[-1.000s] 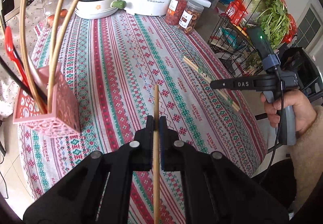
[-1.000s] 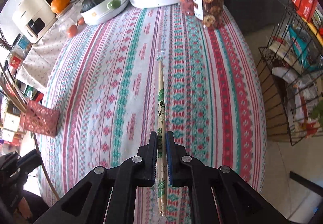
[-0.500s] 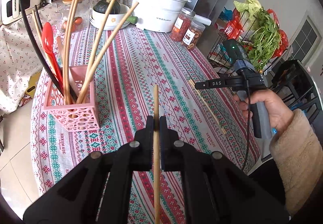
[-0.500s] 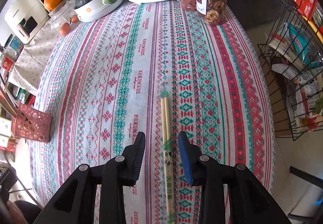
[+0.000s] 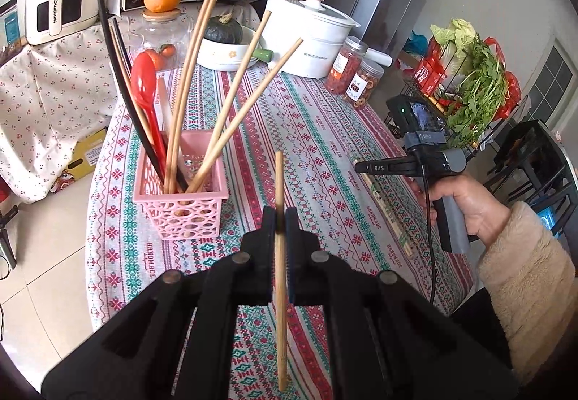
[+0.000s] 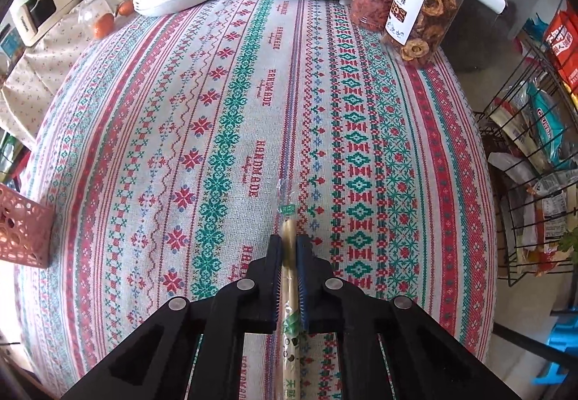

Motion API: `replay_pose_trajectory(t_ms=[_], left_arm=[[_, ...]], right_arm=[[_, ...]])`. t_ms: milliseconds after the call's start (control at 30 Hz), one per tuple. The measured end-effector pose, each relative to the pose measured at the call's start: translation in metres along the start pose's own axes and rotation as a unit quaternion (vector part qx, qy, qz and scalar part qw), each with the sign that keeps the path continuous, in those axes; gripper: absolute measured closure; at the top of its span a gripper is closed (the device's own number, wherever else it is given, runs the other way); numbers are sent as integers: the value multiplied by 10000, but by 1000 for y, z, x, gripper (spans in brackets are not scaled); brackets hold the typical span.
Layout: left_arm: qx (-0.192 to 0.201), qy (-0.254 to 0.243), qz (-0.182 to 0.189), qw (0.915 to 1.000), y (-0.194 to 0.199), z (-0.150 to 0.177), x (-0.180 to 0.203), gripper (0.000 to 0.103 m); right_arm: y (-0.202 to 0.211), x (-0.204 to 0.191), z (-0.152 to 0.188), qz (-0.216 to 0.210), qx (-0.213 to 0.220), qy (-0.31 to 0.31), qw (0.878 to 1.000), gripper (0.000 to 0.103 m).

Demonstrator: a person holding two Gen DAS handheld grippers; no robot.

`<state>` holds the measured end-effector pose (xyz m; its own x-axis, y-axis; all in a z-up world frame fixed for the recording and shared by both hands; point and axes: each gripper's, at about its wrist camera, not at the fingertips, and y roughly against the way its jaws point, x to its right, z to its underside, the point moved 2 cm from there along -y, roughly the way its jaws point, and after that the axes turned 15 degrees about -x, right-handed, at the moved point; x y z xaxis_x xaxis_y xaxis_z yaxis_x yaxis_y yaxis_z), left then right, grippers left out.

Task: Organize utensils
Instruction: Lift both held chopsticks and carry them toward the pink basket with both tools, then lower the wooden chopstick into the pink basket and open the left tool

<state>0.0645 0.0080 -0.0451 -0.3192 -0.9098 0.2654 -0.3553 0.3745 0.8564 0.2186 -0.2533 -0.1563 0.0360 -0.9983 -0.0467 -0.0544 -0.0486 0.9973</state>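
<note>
1. The chopstick (image 5: 279,219) between the left gripper's (image 5: 279,219) fingers looks like pale, matt wood.
2. Both grippers' fingers (image 5: 265,237) are matt black plastic with ribbed blue pads.
3. Between the right gripper's (image 6: 289,244) fingers, the wrapped chopsticks (image 6: 289,309) sit in a thin, glossy printed sleeve, probably plastic film.
4. The worktop (image 6: 216,111) ahead of the fingers carries woven, matt patterned cloth.
5. Left of the left fingers, the pink basket (image 5: 180,212) is perforated plastic; the red spoon (image 5: 142,89) is glossy.

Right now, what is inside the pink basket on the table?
The pink basket holds a red spoon, four long wooden chopsticks, dark sticks and a pale utensil behind the spoon. Their lower ends and the basket floor are hidden by its wall.
</note>
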Motion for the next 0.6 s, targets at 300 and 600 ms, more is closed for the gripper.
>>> replay_pose_trajectory(t_ms=[300, 600], left_arm=[[1101, 190, -132, 9936, 63, -3, -14, 97], [2427, 554, -481, 9673, 116, -14, -36, 97]], right_arm=[[100, -27, 50, -578, 1450, 304, 9873, 98], [157, -55, 78, -866, 2601, 677, 9593, 98]])
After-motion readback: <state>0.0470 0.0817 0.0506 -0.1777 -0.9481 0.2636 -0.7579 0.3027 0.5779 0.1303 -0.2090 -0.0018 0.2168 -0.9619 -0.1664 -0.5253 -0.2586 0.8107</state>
